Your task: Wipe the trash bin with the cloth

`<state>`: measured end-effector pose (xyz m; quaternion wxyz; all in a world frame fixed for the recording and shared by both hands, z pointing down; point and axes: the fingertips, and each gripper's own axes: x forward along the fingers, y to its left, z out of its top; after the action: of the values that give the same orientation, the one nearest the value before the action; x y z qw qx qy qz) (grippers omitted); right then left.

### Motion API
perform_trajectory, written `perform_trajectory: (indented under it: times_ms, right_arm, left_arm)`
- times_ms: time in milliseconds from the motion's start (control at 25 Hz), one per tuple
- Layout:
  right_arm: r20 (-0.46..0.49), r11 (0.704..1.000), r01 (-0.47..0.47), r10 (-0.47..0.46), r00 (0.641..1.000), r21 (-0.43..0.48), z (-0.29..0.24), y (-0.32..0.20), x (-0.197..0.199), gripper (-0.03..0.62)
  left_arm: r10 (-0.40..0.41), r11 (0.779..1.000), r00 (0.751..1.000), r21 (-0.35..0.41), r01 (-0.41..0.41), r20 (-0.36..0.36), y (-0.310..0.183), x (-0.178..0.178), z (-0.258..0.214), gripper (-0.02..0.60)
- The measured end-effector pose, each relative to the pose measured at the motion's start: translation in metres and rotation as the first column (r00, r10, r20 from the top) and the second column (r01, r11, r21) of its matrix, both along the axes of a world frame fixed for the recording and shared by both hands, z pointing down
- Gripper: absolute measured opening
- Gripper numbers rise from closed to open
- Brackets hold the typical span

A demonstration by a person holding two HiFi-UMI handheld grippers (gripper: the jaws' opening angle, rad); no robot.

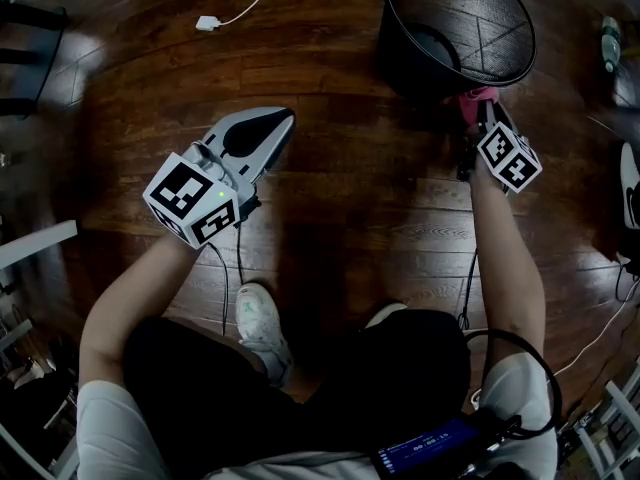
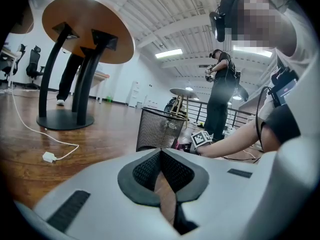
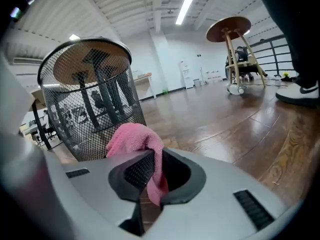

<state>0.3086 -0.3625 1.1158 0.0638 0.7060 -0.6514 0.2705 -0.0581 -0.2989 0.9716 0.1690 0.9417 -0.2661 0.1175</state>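
Pink cloth [image 3: 134, 137] is pinched between the closed jaws of the right gripper [image 3: 150, 154], a fold bunching above the pads and a tail hanging down between them. Straight ahead of it stands the trash bin [image 3: 85, 104], a black wire-mesh basket upright on the wooden floor [image 3: 235, 119]. The cloth sits low against the outside of the bin's near wall; whether it actually touches the mesh cannot be told.

From the head view, the right gripper [image 1: 478, 118] reaches forward at arm's length, its marker cube [image 1: 508, 156] behind the jaws, with the cloth [image 1: 472, 97] at the foot of the bin [image 1: 400, 58].

The left gripper [image 2: 160, 153] has its jaws together with nothing between them. It is held well apart from the bin, out to the person's left [image 1: 268, 126], above bare floor.

Farther out, a white cable with a plug [image 1: 207, 23] lies on the boards beyond the left gripper. A round table [image 2: 87, 26] on black legs stands past it, and a second person [image 2: 220, 94] stands behind the bin. A white shoe [image 1: 262, 323] shows below the left gripper.
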Motion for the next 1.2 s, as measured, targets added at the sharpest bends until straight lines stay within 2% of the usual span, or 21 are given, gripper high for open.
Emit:
perform_trajectory:
  times_ms: [160, 320, 520, 760, 960, 1080, 1200]
  right_arm:
    - [0.056, 0.999, 0.009, -0.012, 0.998, 0.038, -0.011, 0.04, -0.01, 0.038]
    - [0.112, 0.993, 0.09, -0.099, 0.989, 0.079, -0.029, 0.092, -0.04, 0.038]
    - [0.077, 0.975, 0.154, -0.168, 0.983, 0.161, -0.099, 0.115, -0.06, 0.038]
    - [0.015, 0.952, 0.217, -0.225, 0.974, 0.216, -0.223, 0.124, -0.075, 0.038]
    - [-0.002, 0.932, 0.277, -0.285, 0.959, 0.234, -0.333, 0.142, -0.089, 0.038]
    - [0.013, 0.931, 0.279, -0.29, 0.957, 0.237, -0.392, 0.161, -0.095, 0.038]
    - [0.01, 0.933, 0.268, -0.278, 0.961, 0.24, -0.453, 0.177, -0.093, 0.038]
  left_arm:
    - [0.01, 1.0, 1.0, 0.022, -0.01, 0.015, -0.002, 0.003, 0.001, 0.009]
    - [0.005, 0.998, 1.0, 0.066, -0.006, 0.008, -0.011, 0.006, -0.012, 0.009]
    - [0.008, 0.992, 1.0, 0.123, -0.008, -0.004, -0.021, 0.029, -0.056, 0.009]
    - [-0.012, 0.991, 1.0, 0.136, 0.01, 0.012, -0.007, 0.037, -0.139, 0.009]
    - [-0.094, 0.986, 0.996, 0.138, 0.094, -0.001, 0.008, 0.029, -0.23, 0.009]
    - [-0.136, 0.984, 0.991, 0.12, 0.135, 0.0, 0.025, 0.025, -0.286, 0.009]
    - [-0.127, 0.985, 0.992, 0.118, 0.124, 0.018, 0.05, 0.03, -0.344, 0.009]
